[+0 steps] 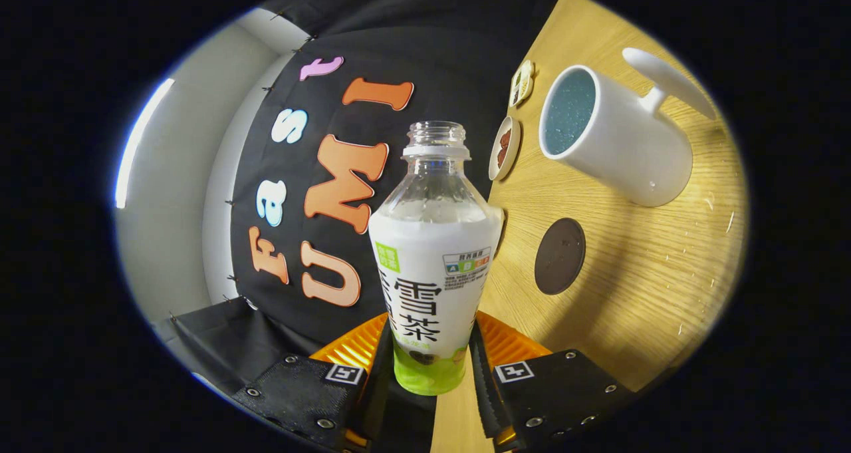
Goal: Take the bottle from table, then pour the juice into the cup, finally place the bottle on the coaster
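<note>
Bottle held in the claw, tipped toward the cup

Gripper view: the claw (pixel 431 366) is closed on the lower body of the uncapped bottle (pixel 433 267), both fingers pressing its sides, so that pouring can begin. The cup (pixel 615 137) stands beyond the claw to the right on the desk (pixel 651 280); the coaster (pixel 560 255) lies nearer, seemingly kept free for the bottle.
</note>
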### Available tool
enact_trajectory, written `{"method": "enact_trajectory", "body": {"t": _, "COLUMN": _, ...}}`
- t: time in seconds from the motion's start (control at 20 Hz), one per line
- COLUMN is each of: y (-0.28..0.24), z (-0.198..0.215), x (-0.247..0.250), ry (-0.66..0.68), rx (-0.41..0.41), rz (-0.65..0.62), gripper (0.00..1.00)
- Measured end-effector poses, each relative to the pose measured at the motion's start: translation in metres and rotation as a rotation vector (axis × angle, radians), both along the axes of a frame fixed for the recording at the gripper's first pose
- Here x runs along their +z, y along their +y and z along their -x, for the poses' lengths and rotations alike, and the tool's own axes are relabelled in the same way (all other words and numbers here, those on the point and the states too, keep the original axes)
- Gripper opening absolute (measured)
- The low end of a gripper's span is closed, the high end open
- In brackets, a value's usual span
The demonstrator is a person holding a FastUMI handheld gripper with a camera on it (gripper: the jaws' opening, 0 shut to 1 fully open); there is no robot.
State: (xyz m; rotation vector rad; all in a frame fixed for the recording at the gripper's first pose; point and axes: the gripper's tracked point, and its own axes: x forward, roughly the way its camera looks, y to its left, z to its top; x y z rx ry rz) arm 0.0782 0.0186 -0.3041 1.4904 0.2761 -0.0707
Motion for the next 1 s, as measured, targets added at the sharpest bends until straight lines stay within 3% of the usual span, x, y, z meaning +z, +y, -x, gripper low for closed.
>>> {"method": "enact_trajectory", "body": {"t": 0.75, "y": -0.019, "z": -0.005, "x": 0.031, "ry": -0.059, "rx": -0.126, "rz": -0.306, "gripper": 0.57}}
{"method": "enact_trajectory", "body": {"t": 1.0, "y": -0.016, "z": -0.008, "x": 0.042, "ry": -0.079, "rx": -0.126, "rz": -0.377, "gripper": 0.57}}
